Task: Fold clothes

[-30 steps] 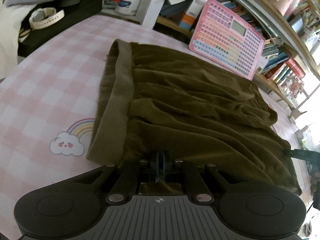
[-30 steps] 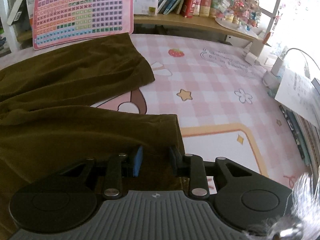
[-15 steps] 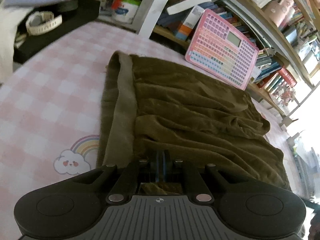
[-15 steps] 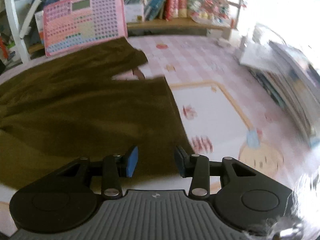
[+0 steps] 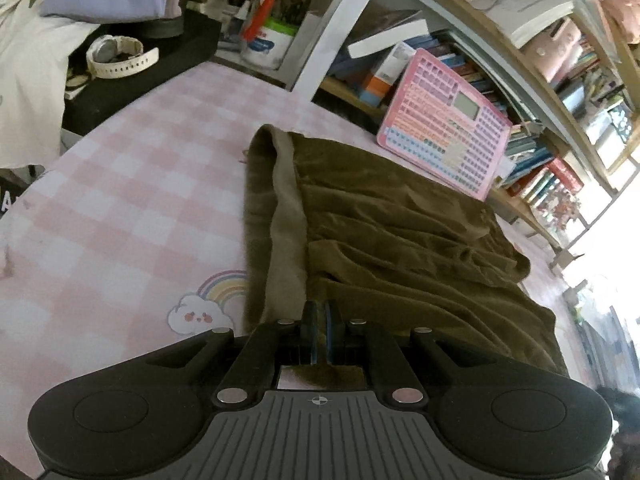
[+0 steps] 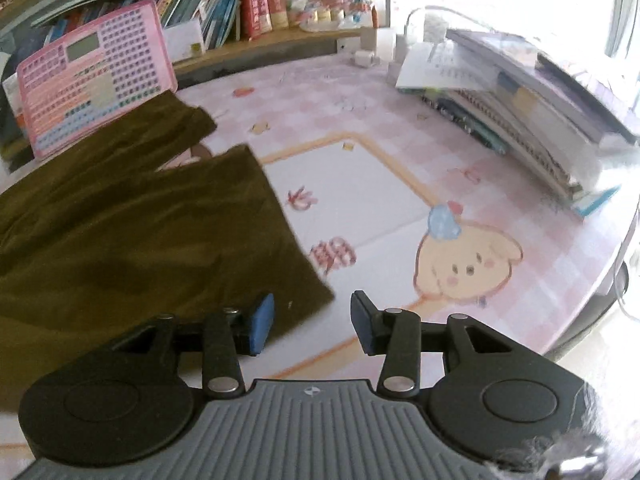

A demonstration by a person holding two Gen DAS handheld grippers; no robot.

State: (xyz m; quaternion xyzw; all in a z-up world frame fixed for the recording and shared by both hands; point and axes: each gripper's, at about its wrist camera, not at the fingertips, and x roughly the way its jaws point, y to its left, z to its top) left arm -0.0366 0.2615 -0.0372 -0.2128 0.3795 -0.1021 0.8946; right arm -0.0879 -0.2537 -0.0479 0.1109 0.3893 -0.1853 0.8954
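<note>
Olive-brown corduroy fills the near ground in both views: the trousers (image 5: pixel 400 240) lie flat on the pink checked table mat (image 5: pixel 140 208). Nearest to us in the left wrist view, our left gripper (image 5: pixel 320 316) has its jaws pressed together on the near corner of the waistband (image 5: pixel 286 216); a scrap of the cloth shows beneath the fingers. In the right wrist view, our right gripper (image 6: pixel 312 320) stands over the hem corner of the nearer trouser leg (image 6: pixel 160 232), its jaws opening. The blue pad of one fingertip (image 6: pixel 262 320) lies over the fabric's edge, but neither pad presses on it, so we judge that corner to be free.

We read this as the layout stage: one end pinned, the other freed, no fold yet made. The next move likely calls for the right jaws to take a leg hem, so that the trousers can be folded along or across their length.

Farther back, the left view alone shows the grey waistband lining, a rainbow-and-cloud print (image 5: pixel 200 308), a white watch (image 5: pixel 120 56) and a pen pot (image 5: pixel 268 40). The right view alone shows both leg ends splayed apart, a puppy print (image 6: pixel 468 260) and stacked books (image 6: pixel 540 112). Both show the pink keypad toy (image 6: pixel 92 84) leaning against the shelf.
</note>
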